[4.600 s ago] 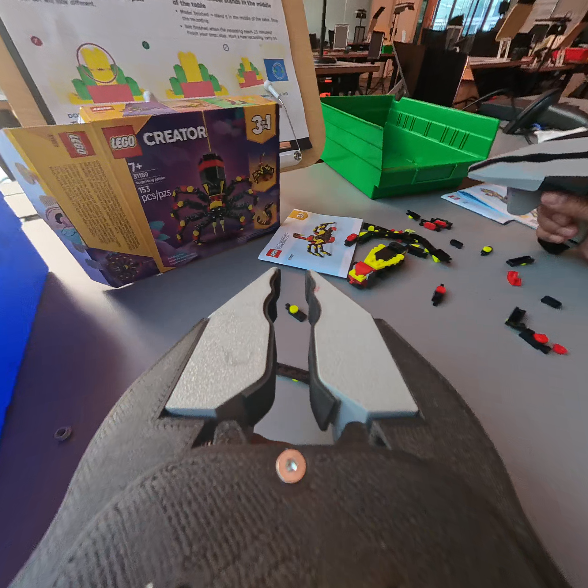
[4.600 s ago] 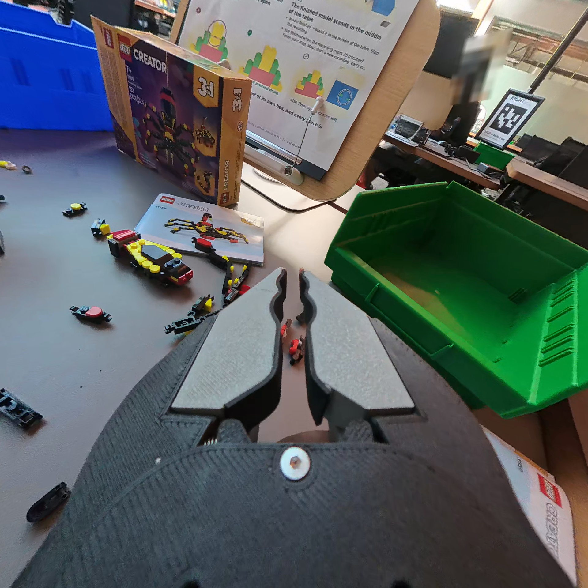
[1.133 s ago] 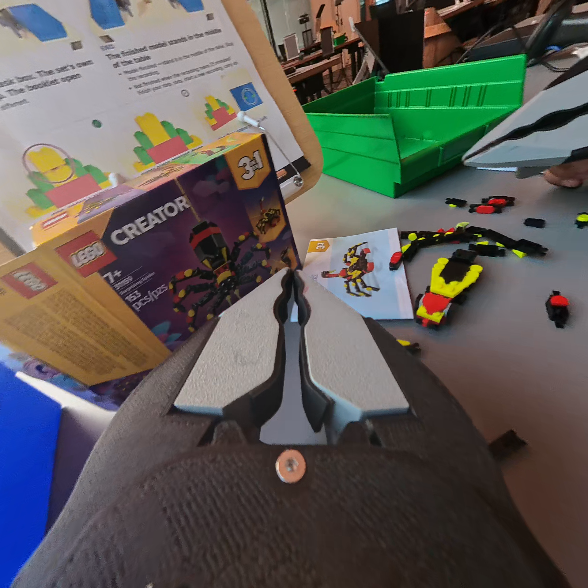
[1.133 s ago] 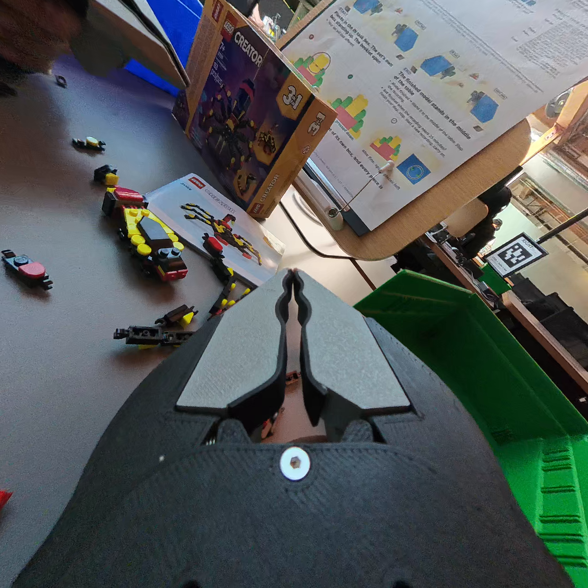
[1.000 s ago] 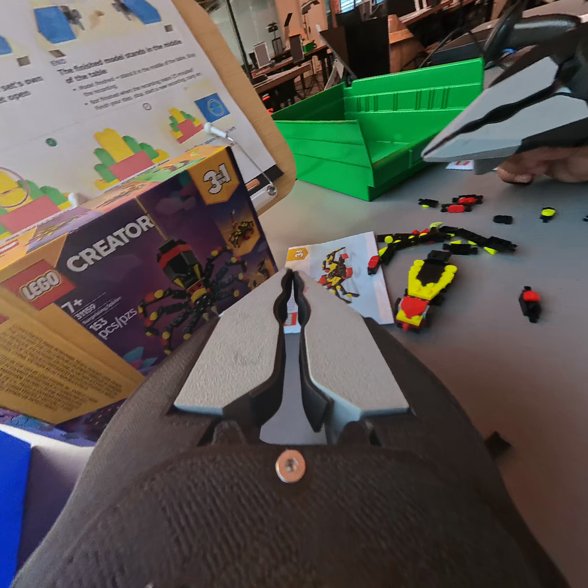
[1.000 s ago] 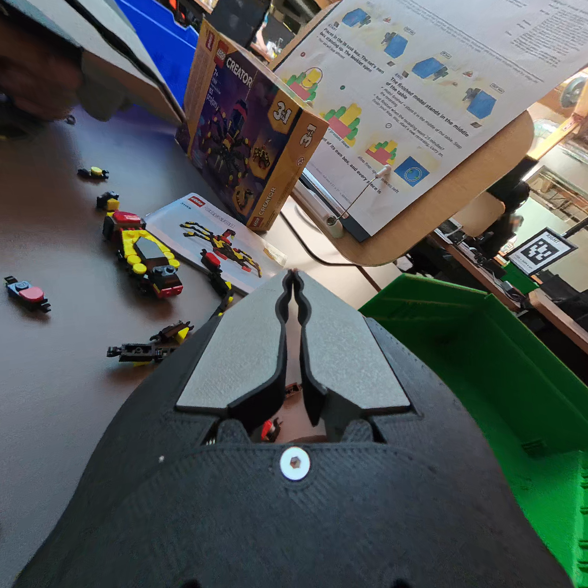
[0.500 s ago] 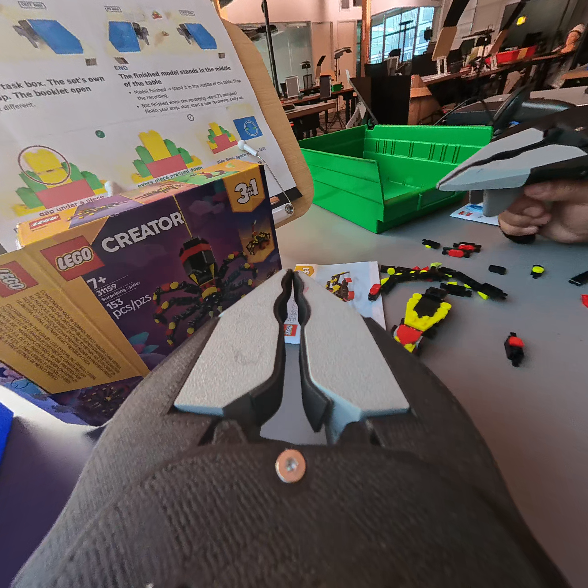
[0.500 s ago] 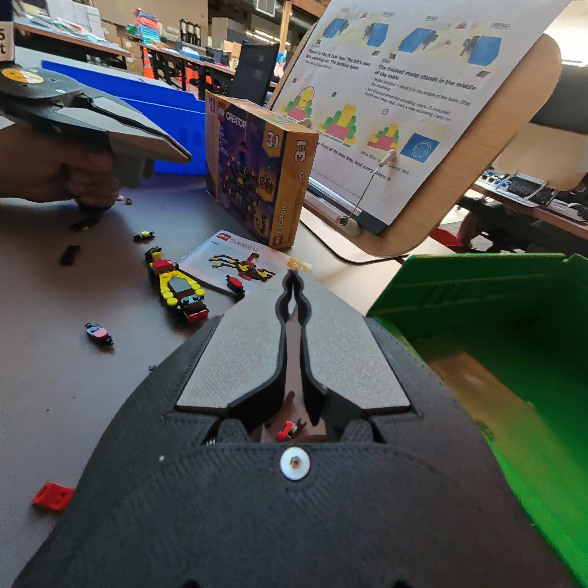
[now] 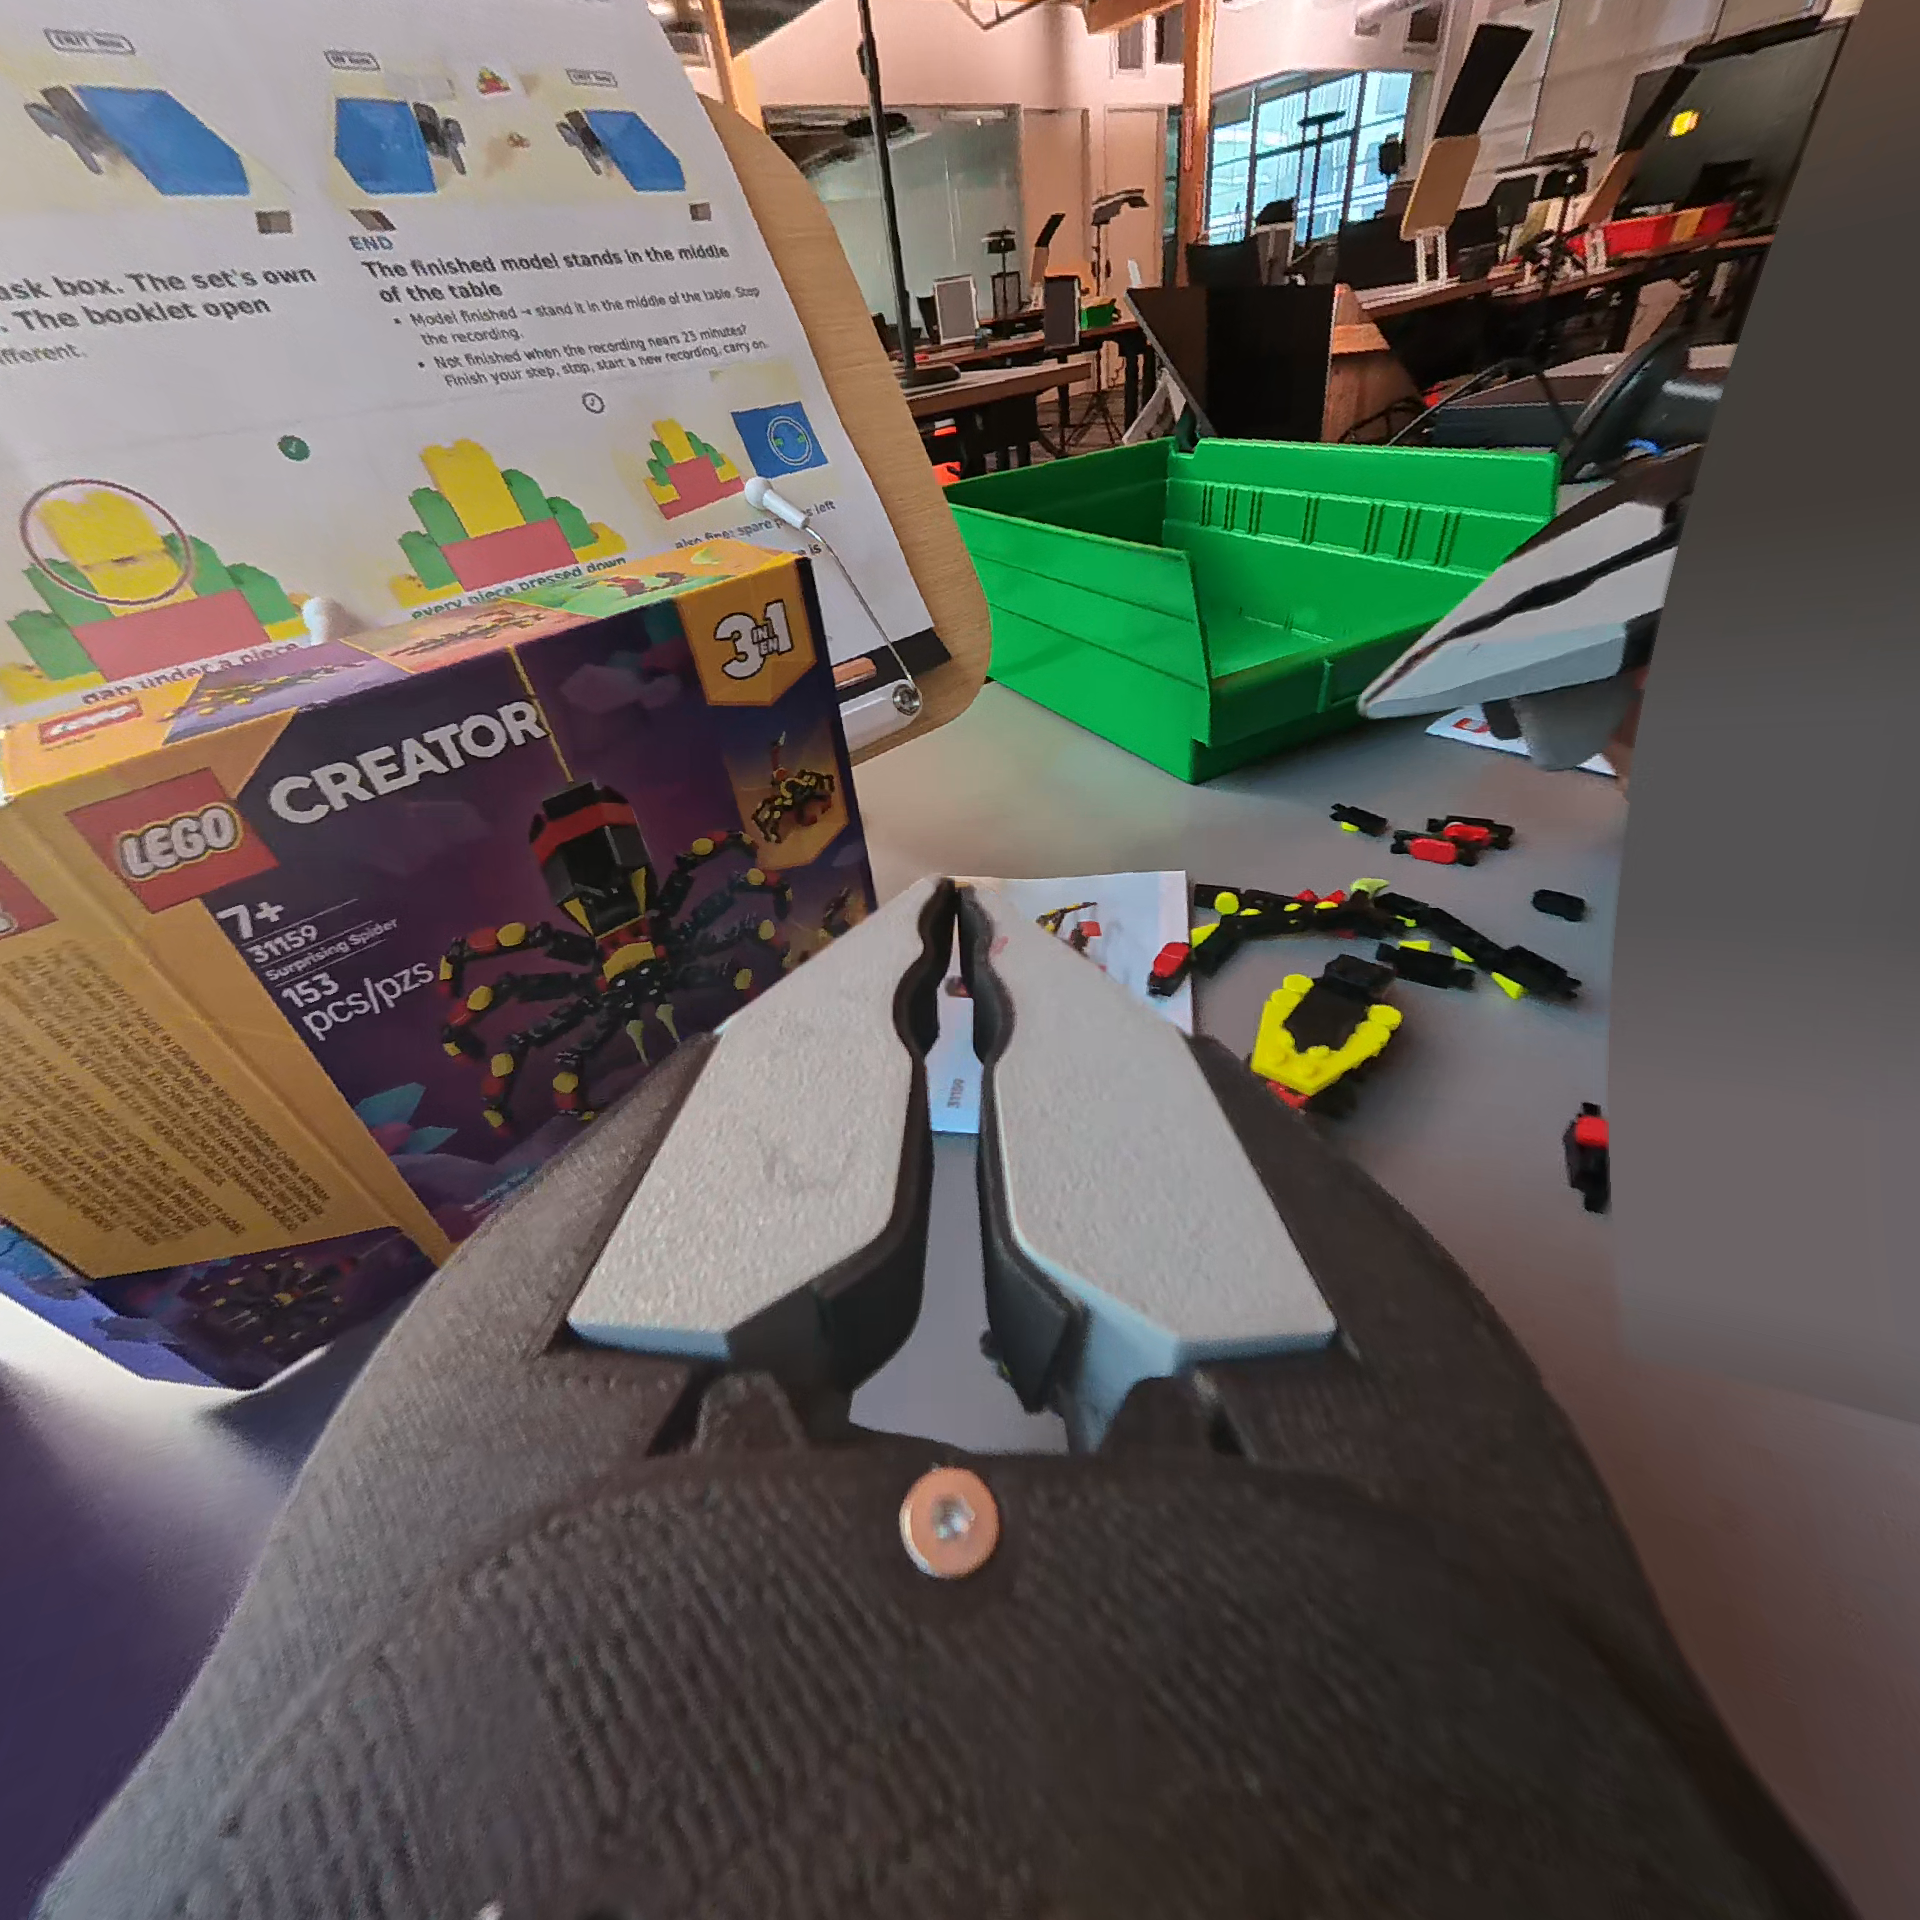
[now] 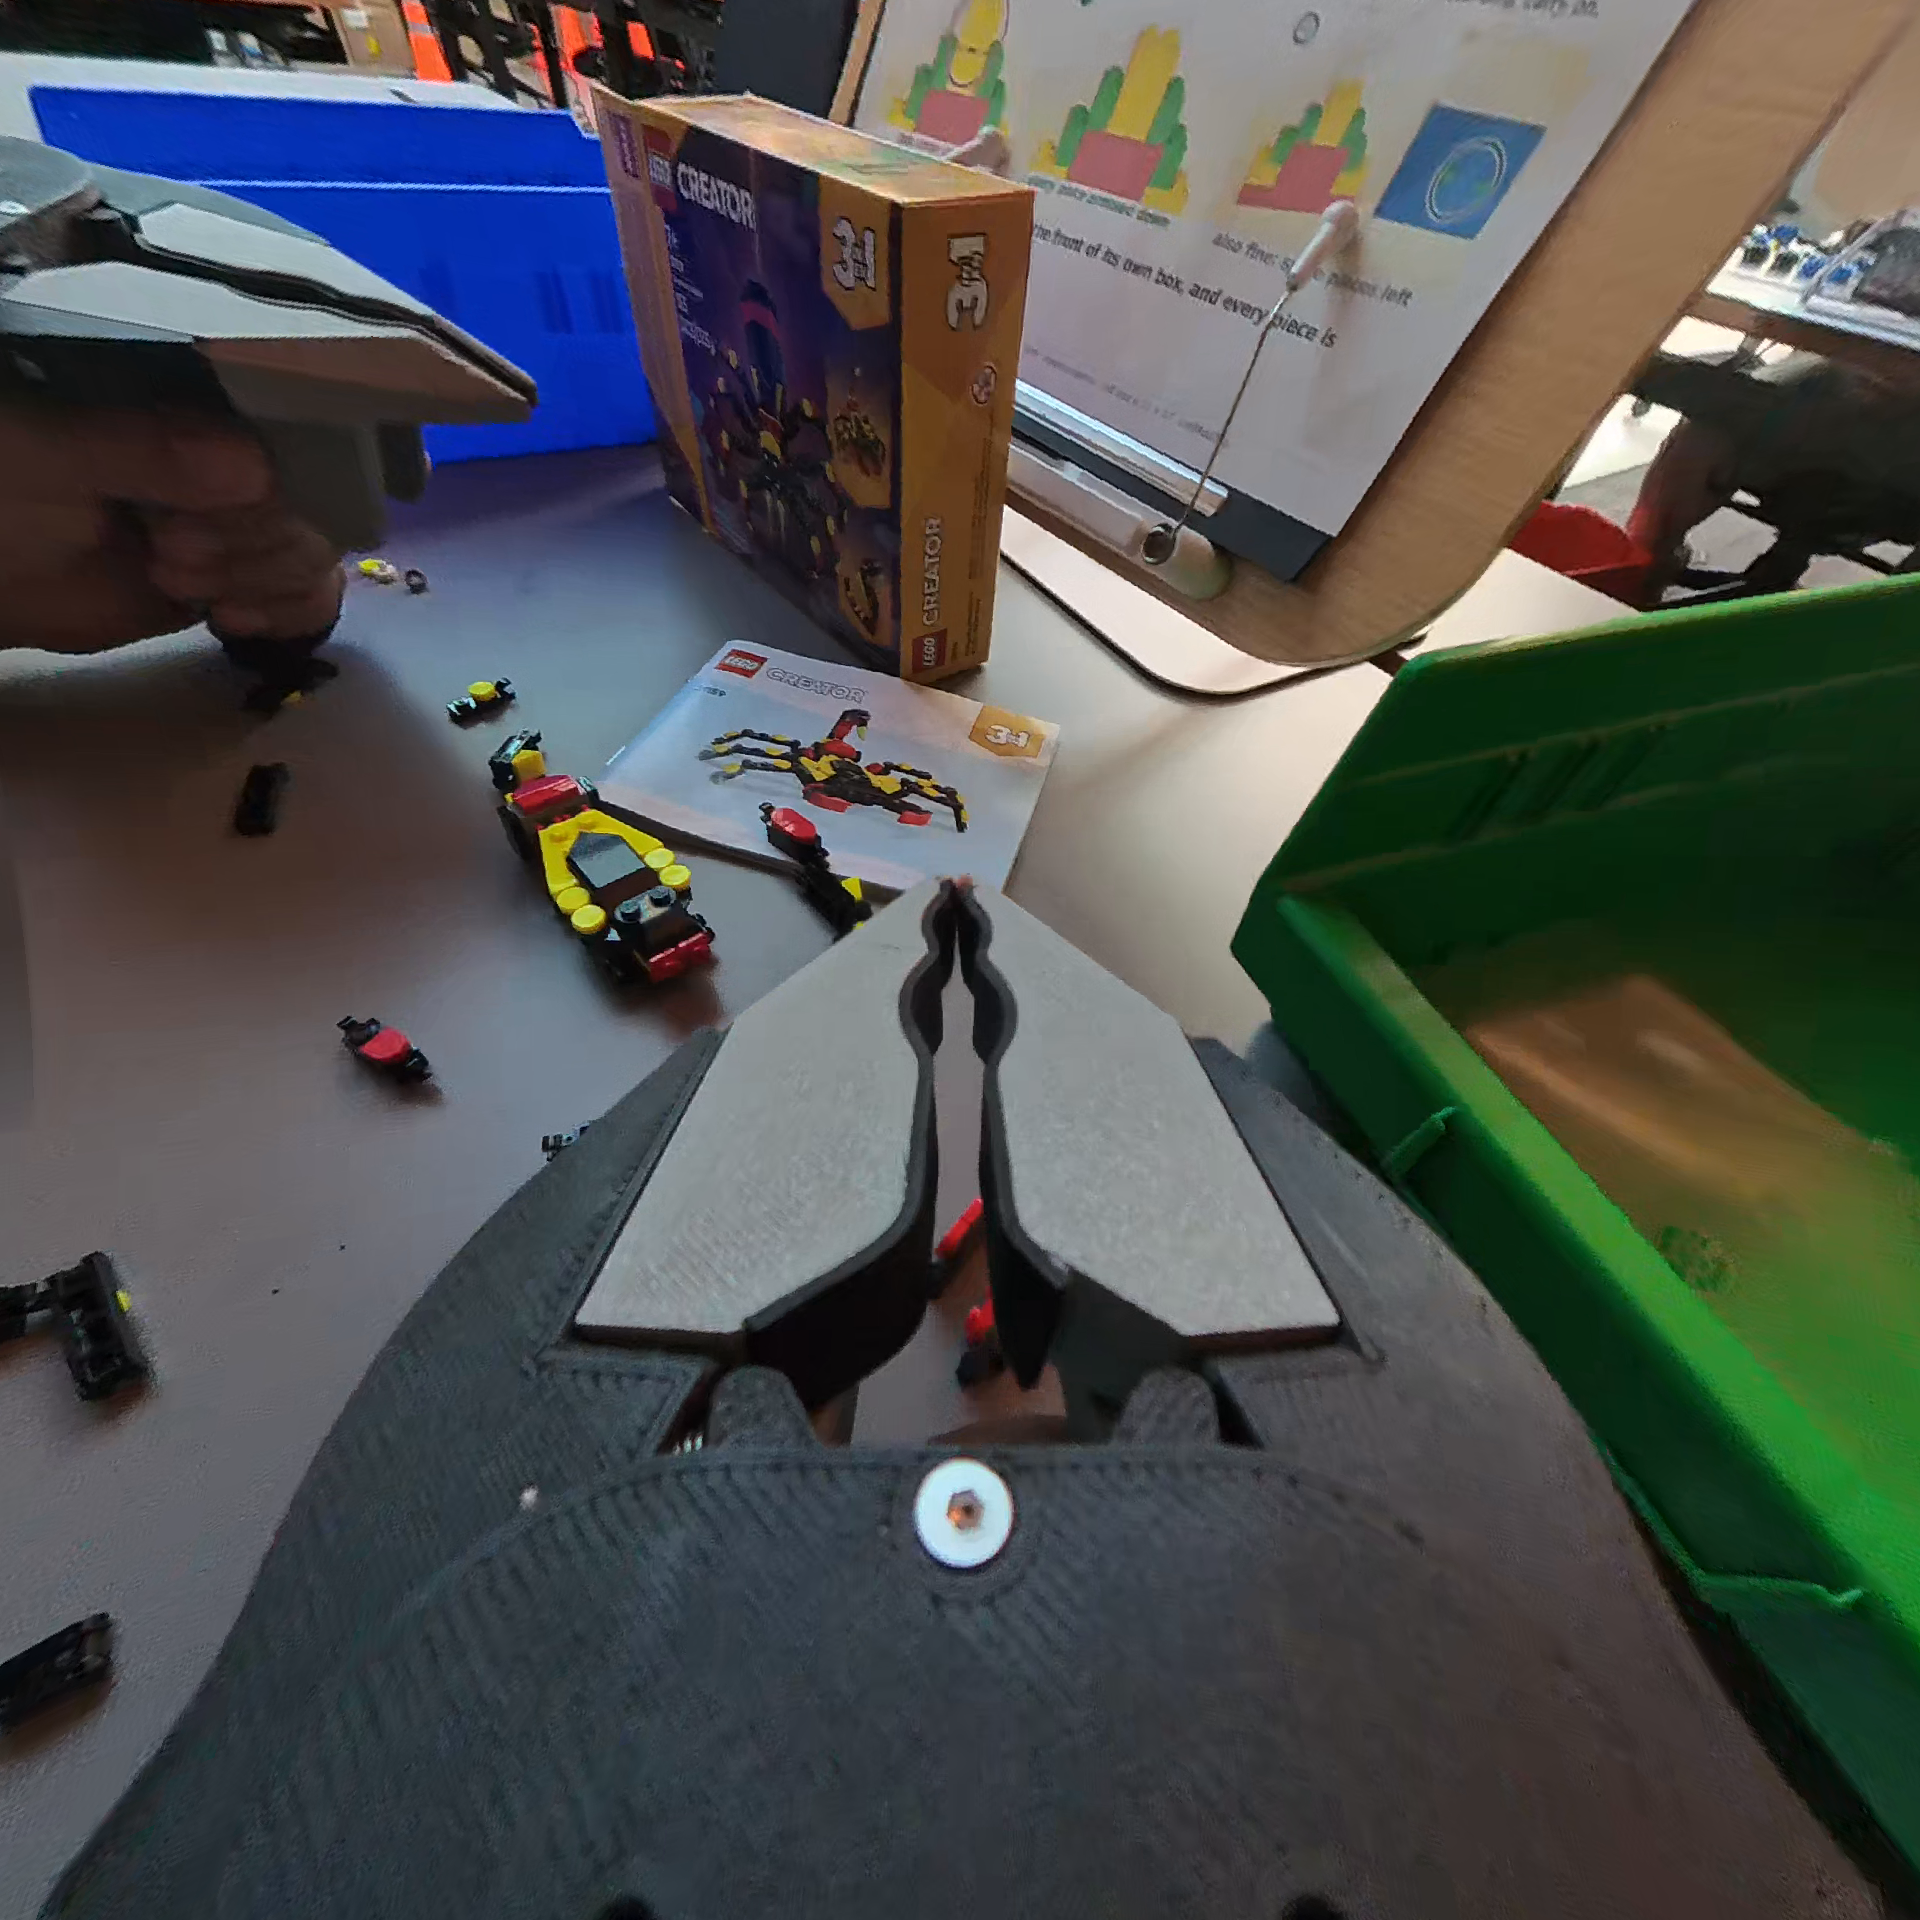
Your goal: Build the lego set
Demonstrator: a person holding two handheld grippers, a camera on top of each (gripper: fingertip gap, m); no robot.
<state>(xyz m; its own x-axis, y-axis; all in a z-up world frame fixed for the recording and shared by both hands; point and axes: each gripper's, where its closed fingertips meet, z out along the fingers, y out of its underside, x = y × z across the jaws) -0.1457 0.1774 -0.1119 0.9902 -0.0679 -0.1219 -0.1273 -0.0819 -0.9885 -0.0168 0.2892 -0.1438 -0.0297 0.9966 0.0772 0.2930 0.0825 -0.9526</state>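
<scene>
Yellow-and-black brick model [image 10: 603,883] lies flat — long axis angled, red end toward the right gripper [image 10: 954,885]; both grippers' fingertips meet, the left gripper [image 9: 948,889] gripping nothing.

A purple and orange-yellow toy box [image 10: 821,395] showing a black, red and yellow spider stands by a bright green bin [image 9: 1247,592], a blue bin [image 10: 416,239], a pale booklet [image 10: 842,769], and black, yellow and red bricks [image 10: 603,883] on the grey tabletop [image 10: 260,987].
</scene>
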